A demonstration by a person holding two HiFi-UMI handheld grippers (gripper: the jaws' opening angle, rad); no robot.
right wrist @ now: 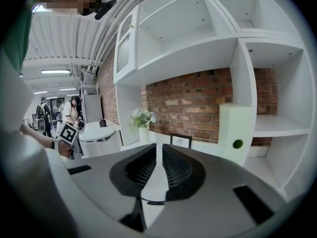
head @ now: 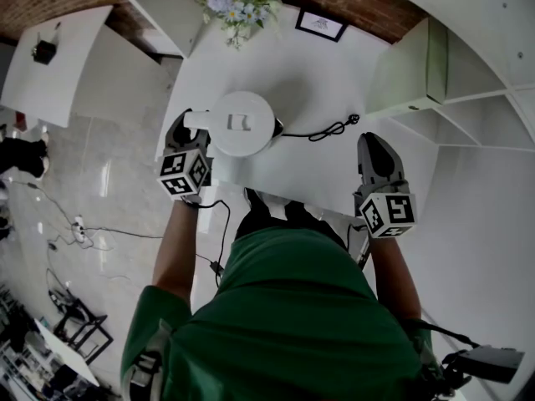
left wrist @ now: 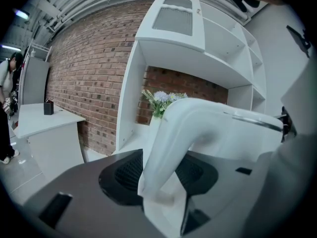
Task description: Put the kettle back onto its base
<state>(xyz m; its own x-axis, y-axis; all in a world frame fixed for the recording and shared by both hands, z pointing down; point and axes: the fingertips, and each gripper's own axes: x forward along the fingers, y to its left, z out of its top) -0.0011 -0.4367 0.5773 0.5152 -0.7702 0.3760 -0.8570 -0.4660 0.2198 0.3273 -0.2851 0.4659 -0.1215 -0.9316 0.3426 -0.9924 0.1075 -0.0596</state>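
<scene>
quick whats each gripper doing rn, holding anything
Left gripper: closed on the handle of the kettle.
Right gripper: closed, or almost, with nothing in it.

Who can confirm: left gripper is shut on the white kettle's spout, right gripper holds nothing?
Not the spout. The left gripper view shows the left gripper shut on the handle of the white kettle. The rest stands: the right gripper holds nothing.
</scene>
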